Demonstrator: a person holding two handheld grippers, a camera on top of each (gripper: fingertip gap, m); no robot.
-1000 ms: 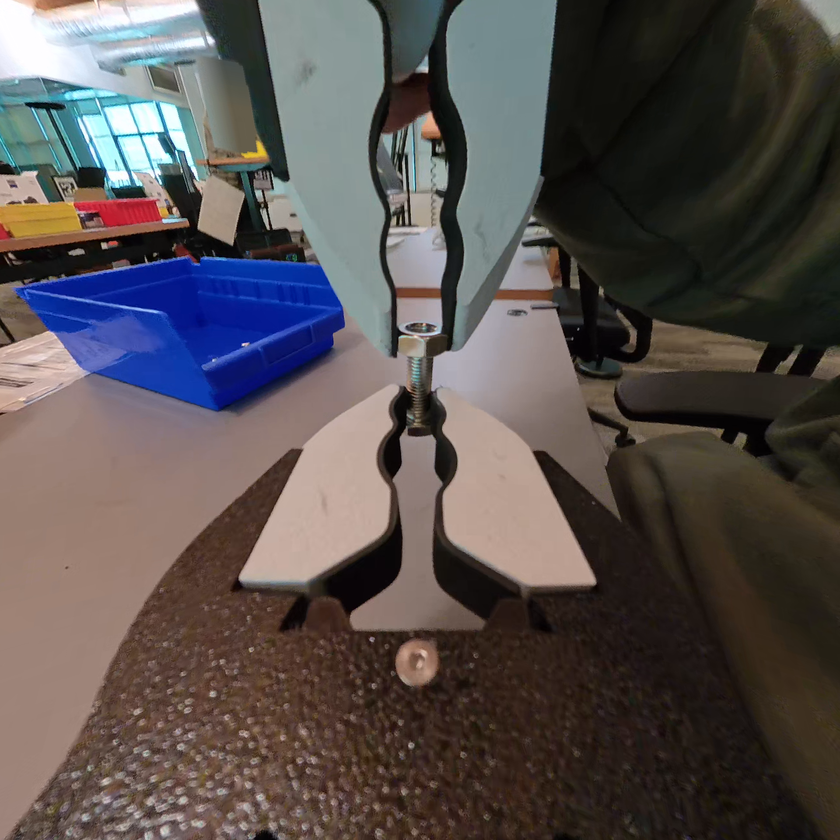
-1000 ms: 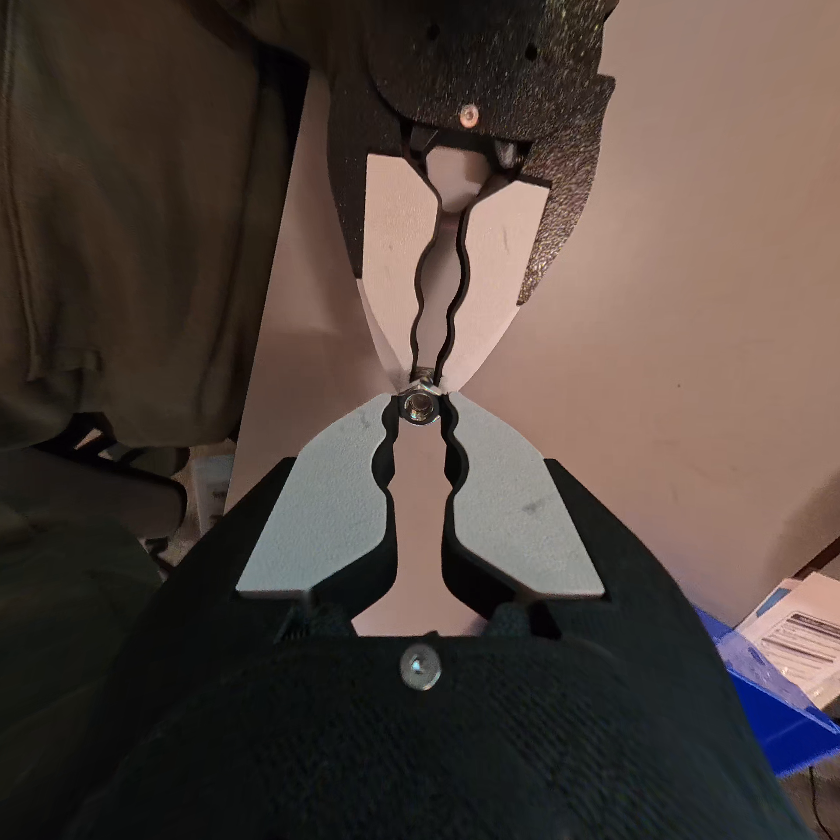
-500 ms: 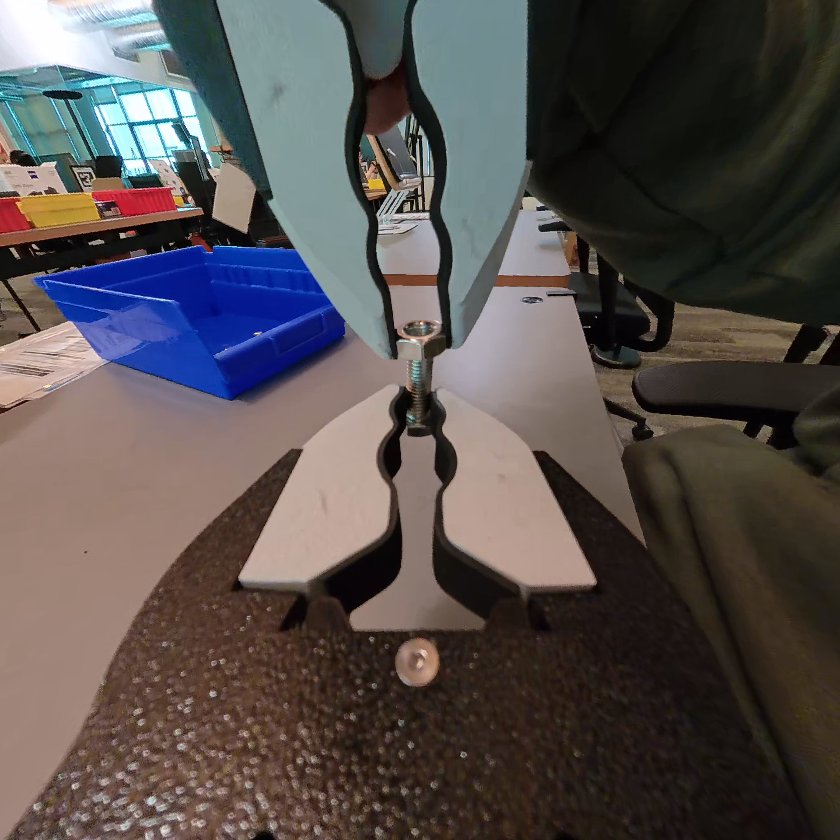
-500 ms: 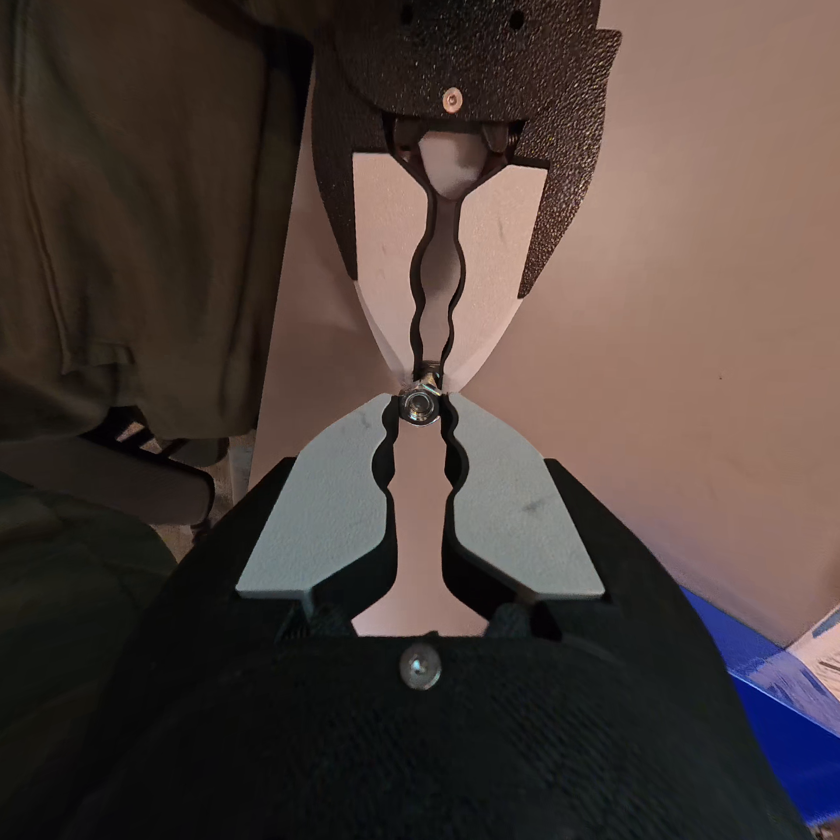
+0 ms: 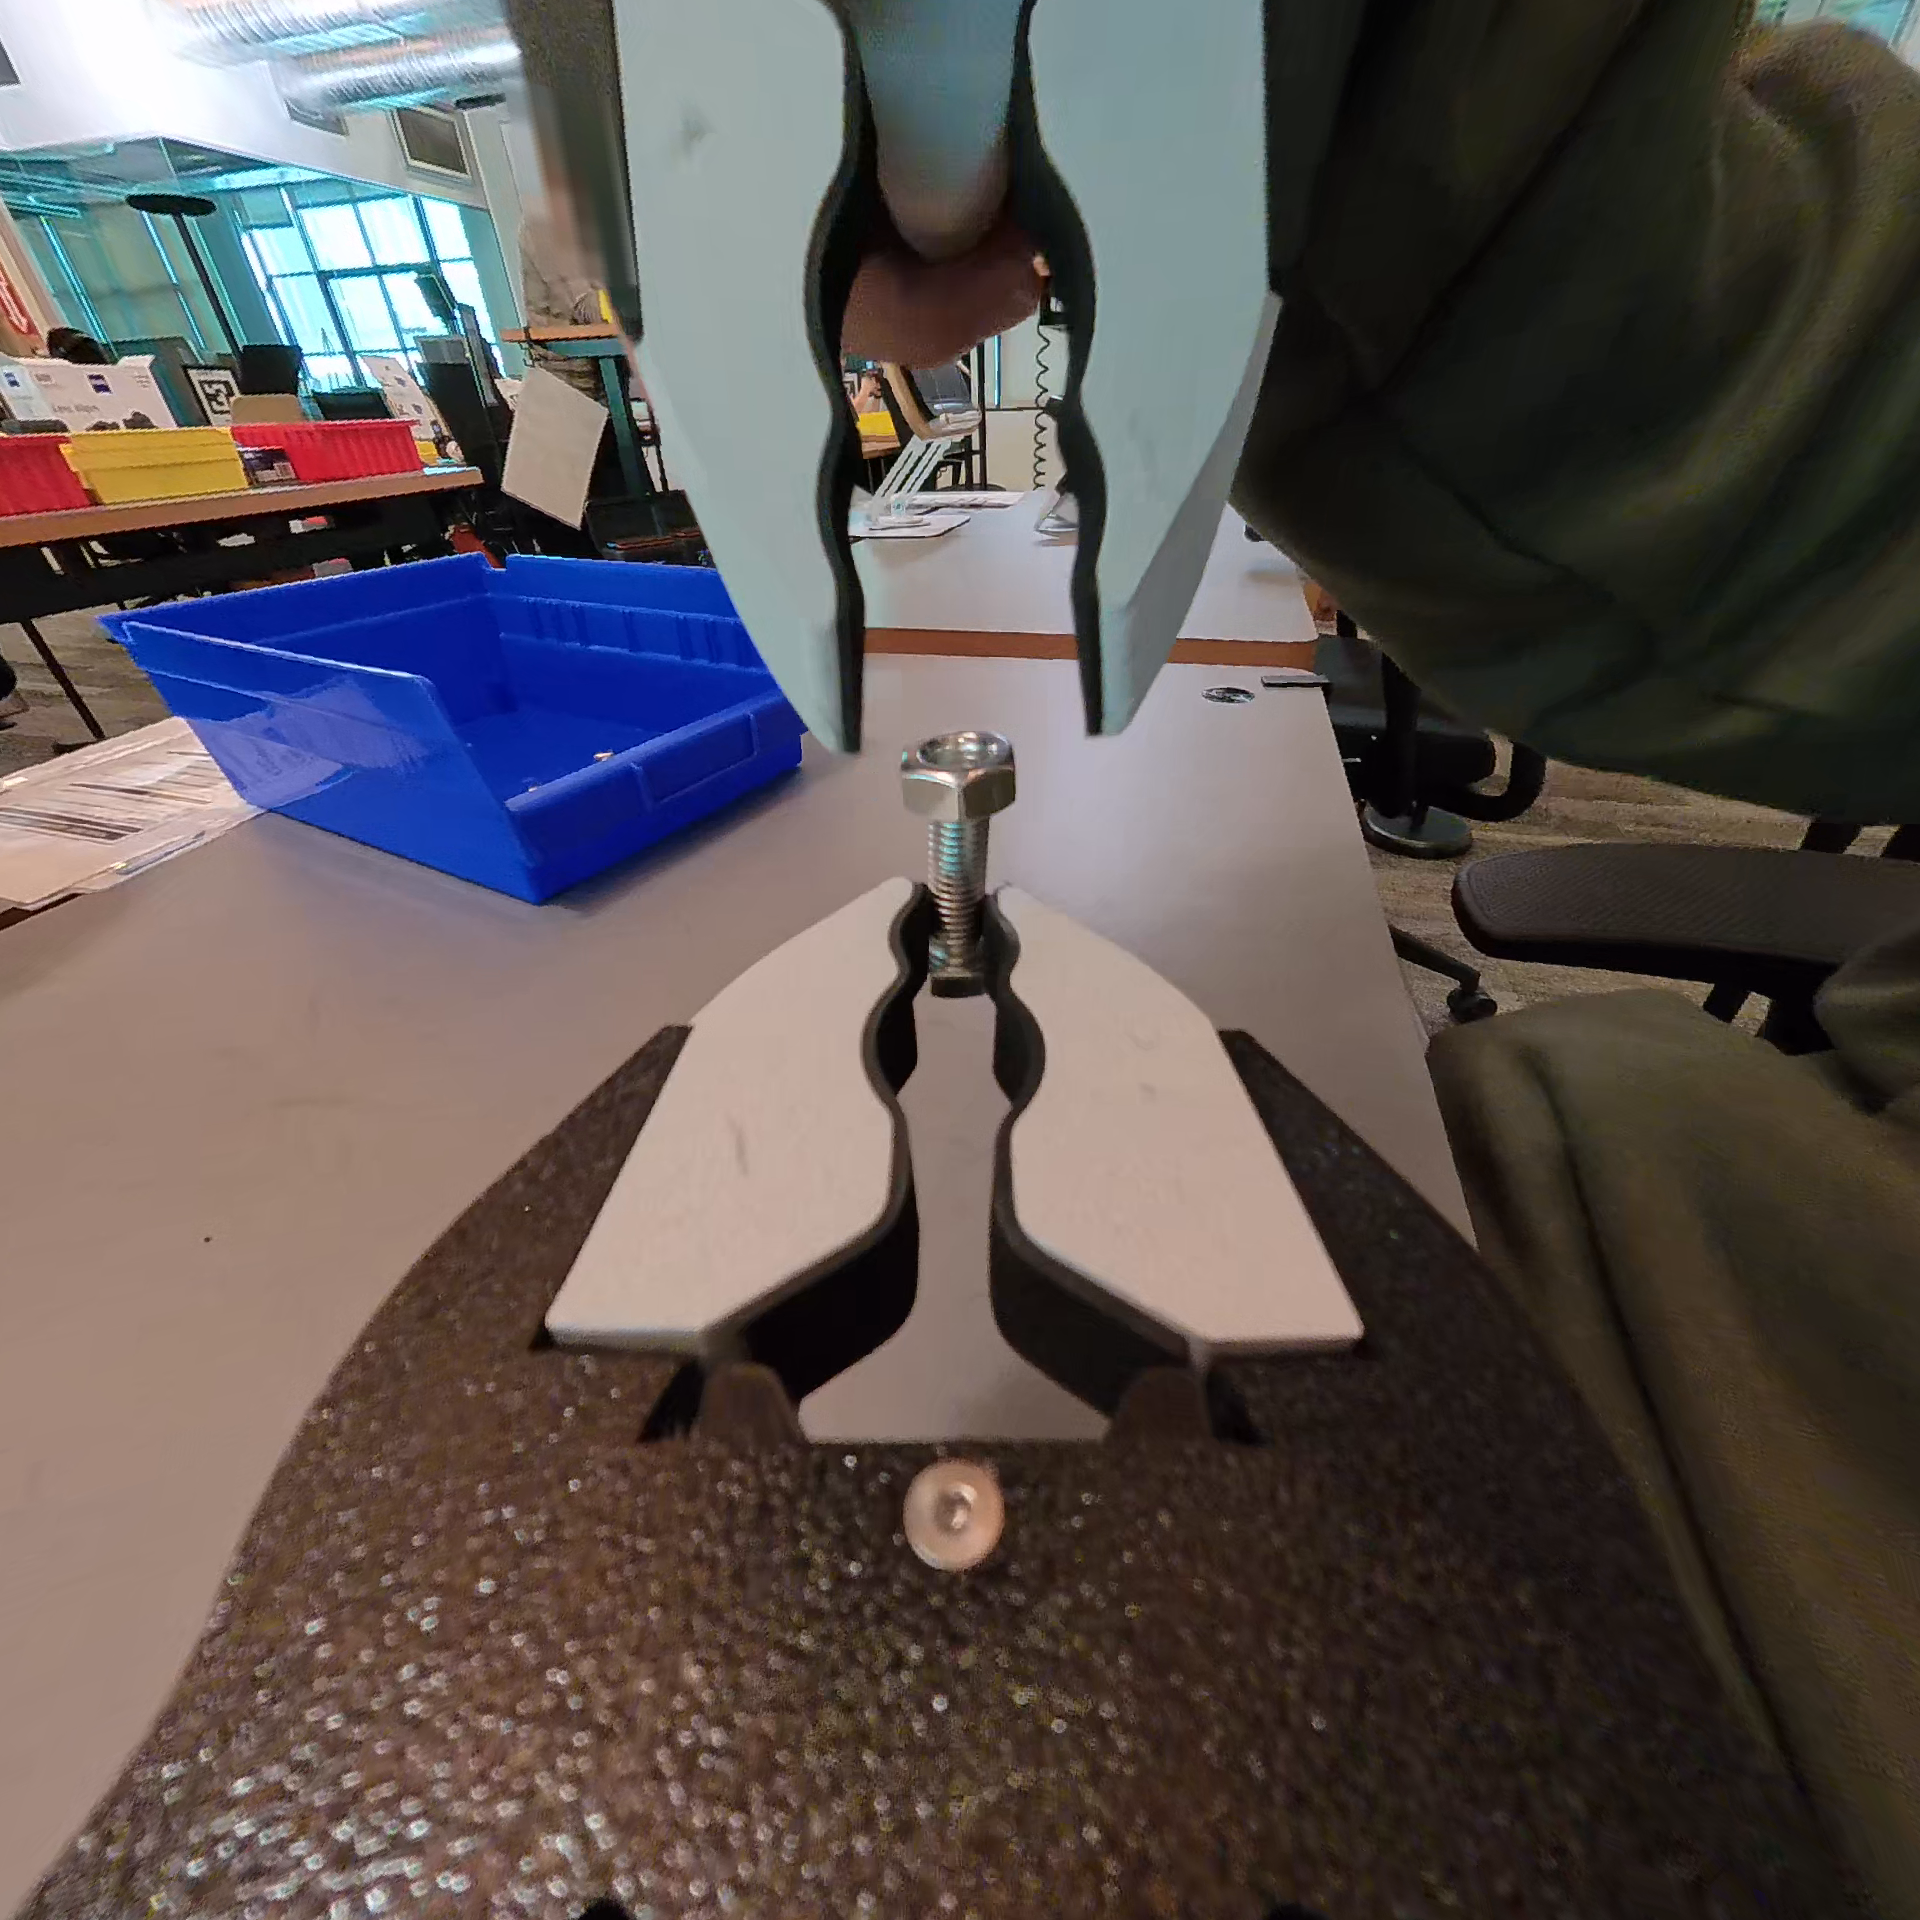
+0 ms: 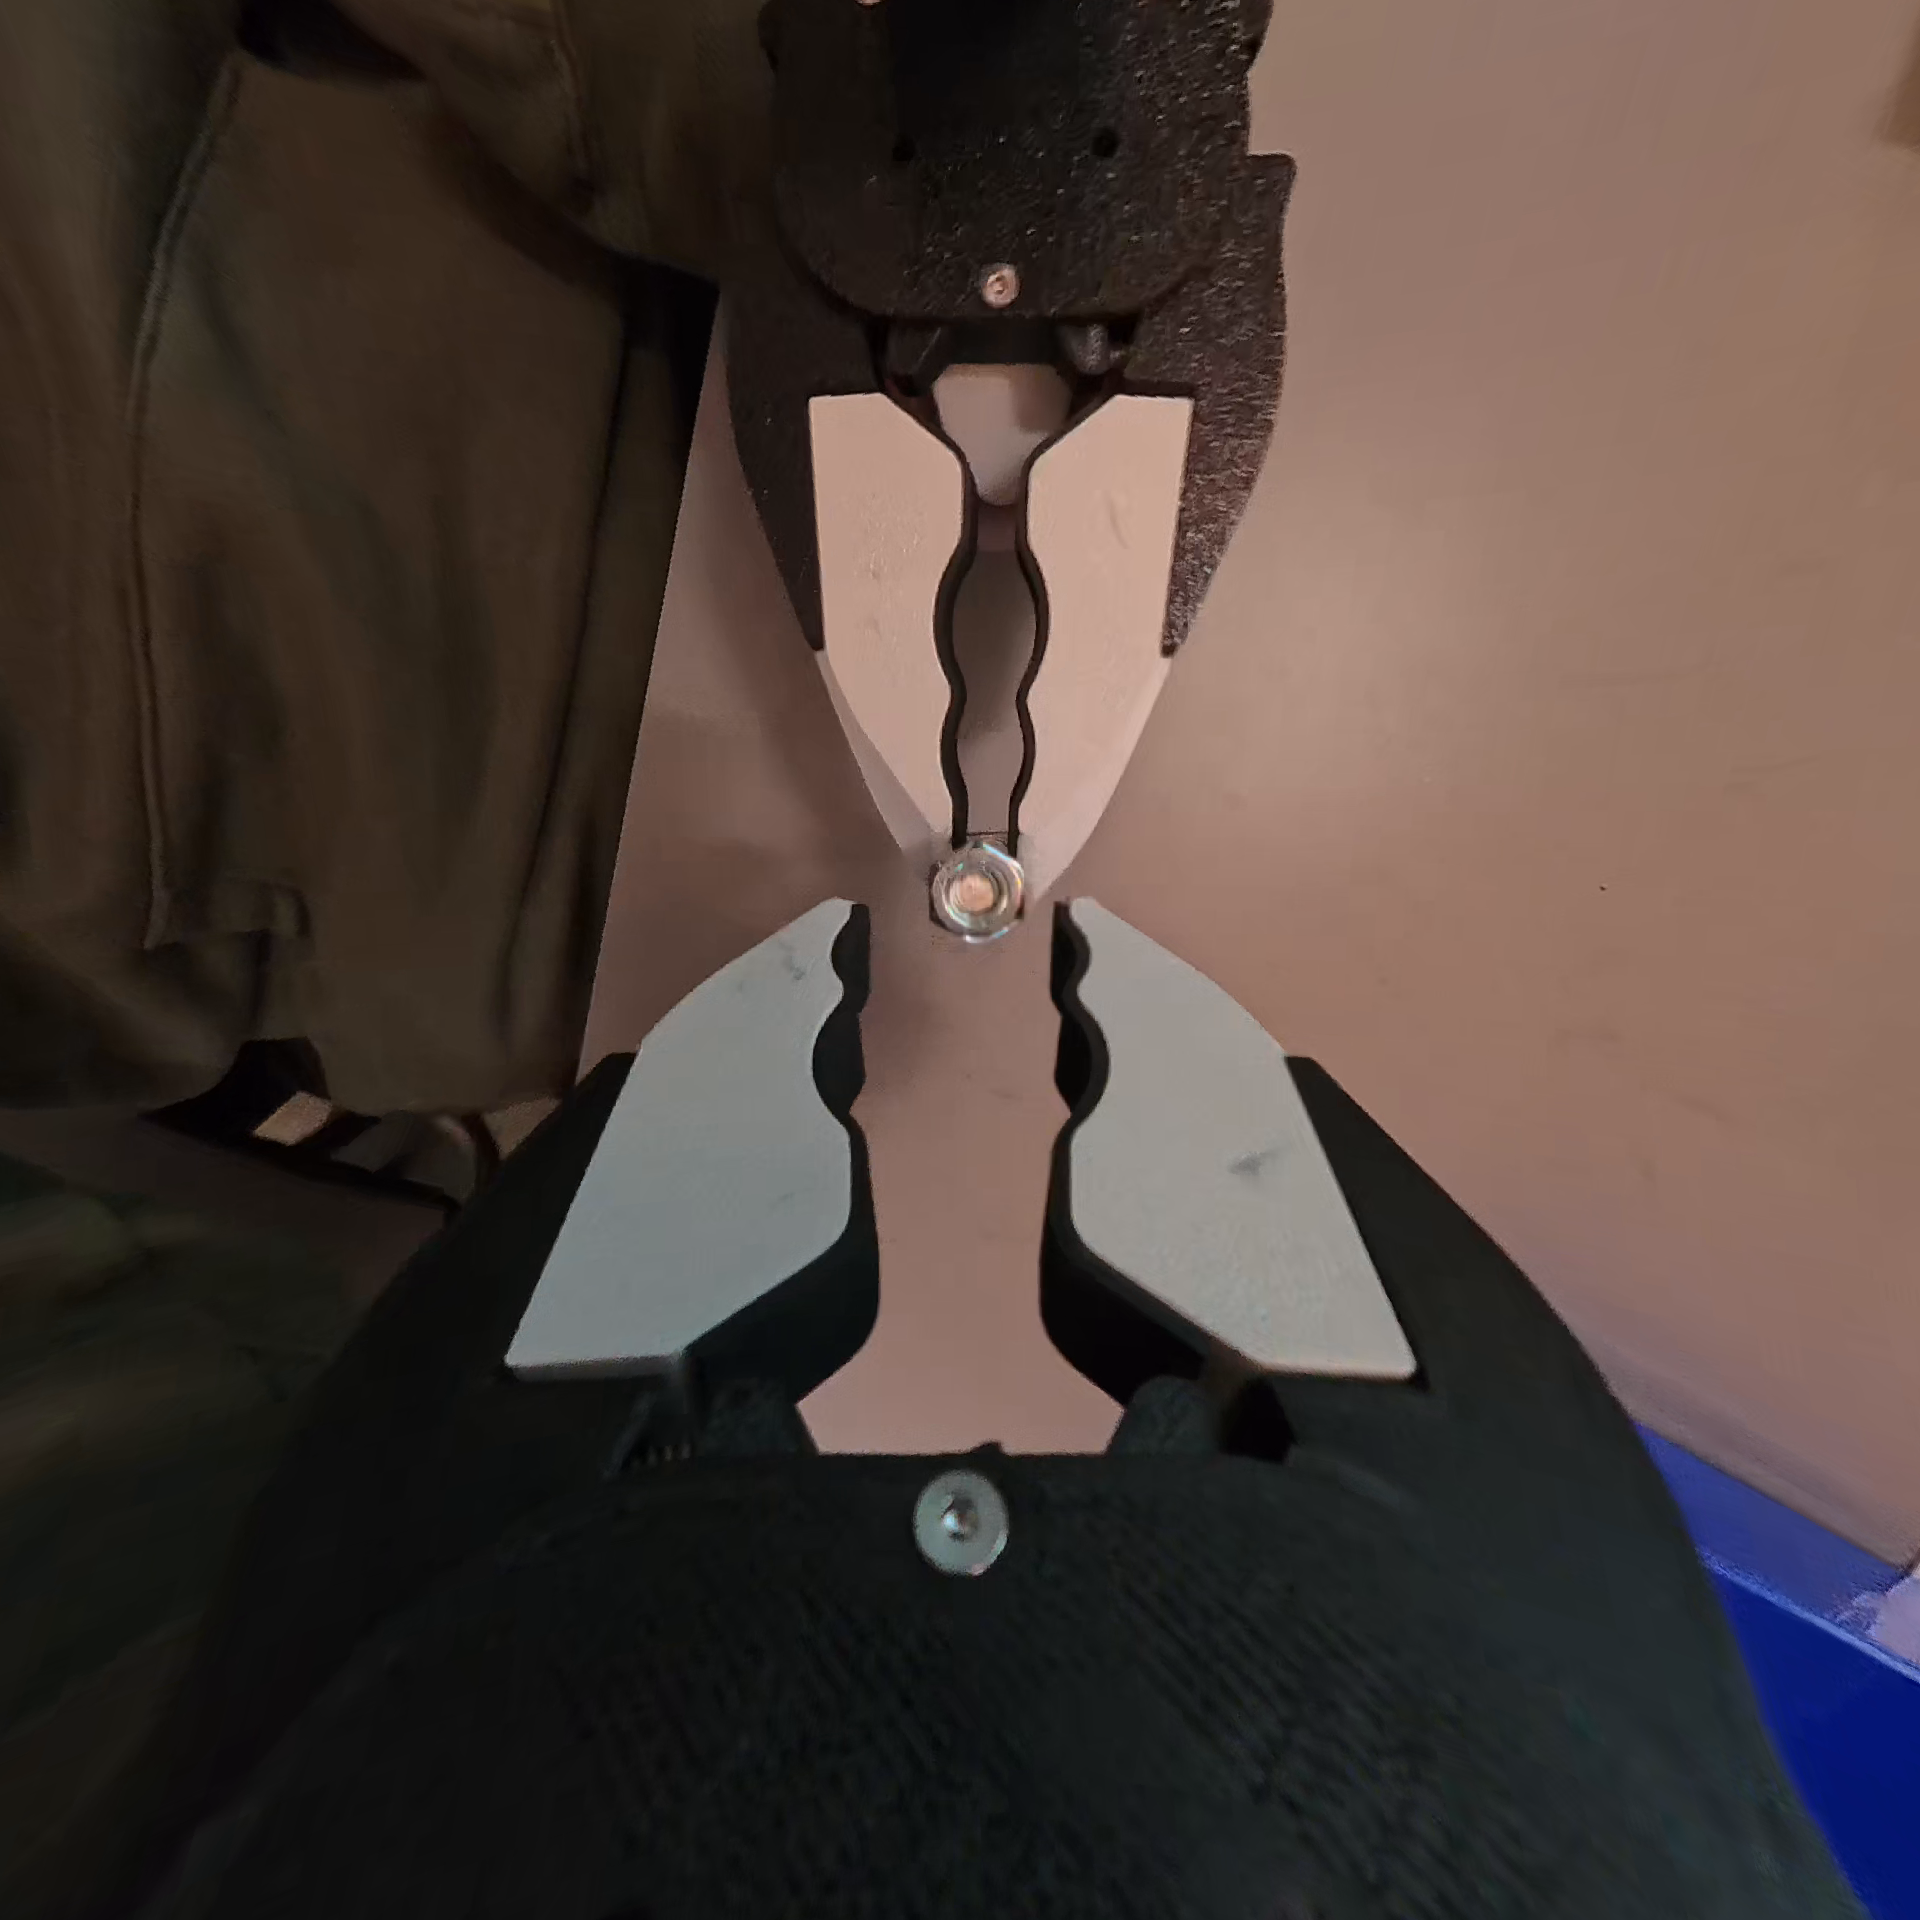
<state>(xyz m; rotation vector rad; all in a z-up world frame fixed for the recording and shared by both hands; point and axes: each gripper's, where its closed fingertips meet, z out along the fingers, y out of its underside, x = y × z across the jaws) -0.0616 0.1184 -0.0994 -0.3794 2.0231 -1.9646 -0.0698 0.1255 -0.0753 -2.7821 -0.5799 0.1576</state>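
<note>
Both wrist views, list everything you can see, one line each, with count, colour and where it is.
Bolt: one, silver, upright in the left gripper's tips.
Nut: one, silver, at the bolt's top.
Bin: one, blue, on the table, left.
Table: one, grey, below both grippers.
Papers: white, far left on the table.
Trays: red and yellow, background table.
Chair: one, black, right.
Sleeve: olive, upper right.
Left gripper: shut on the bolt.
Right gripper: open, above the nut.

No text legible; print on papers (image 5: 94,805) and far white boxes (image 5: 78,390) blurred
</note>
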